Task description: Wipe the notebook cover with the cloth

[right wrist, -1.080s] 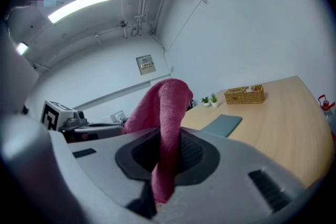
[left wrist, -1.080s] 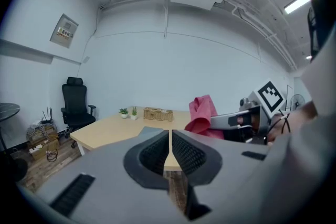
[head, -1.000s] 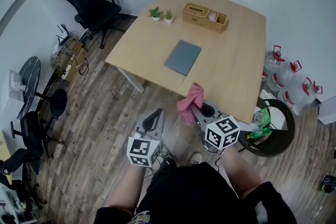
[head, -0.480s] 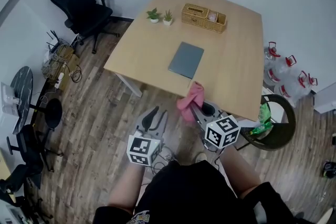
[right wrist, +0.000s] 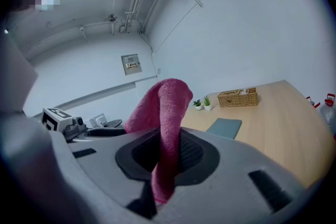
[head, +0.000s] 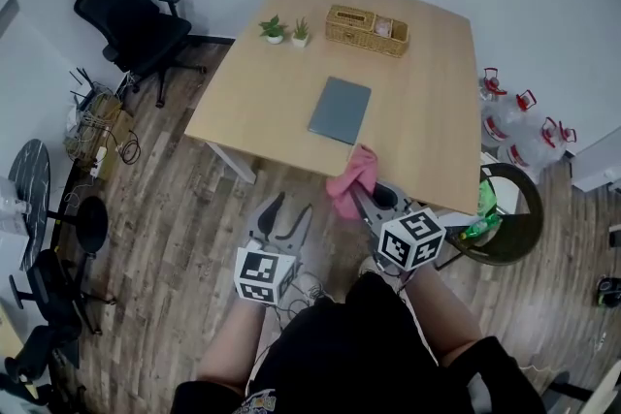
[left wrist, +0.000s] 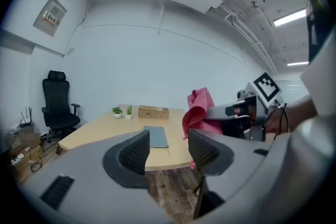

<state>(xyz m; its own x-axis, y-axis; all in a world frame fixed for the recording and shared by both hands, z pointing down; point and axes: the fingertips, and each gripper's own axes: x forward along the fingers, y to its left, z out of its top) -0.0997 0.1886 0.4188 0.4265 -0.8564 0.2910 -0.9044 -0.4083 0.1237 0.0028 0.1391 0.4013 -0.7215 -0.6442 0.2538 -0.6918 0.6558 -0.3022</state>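
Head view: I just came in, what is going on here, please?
A person stands before a light wooden table with a gripper in each hand. The right gripper is shut on a pink cloth, held up by the table's near edge. The left gripper is empty; its jaws have just been opening, with nothing between them. A closed grey notebook lies flat on the table, not yet touched, so the wiping has not begun.

A wicker basket (head: 366, 30) and two potted plants (head: 273, 28) sit on the wooden table (head: 437, 107) — black office chair (head: 121, 15) nearby
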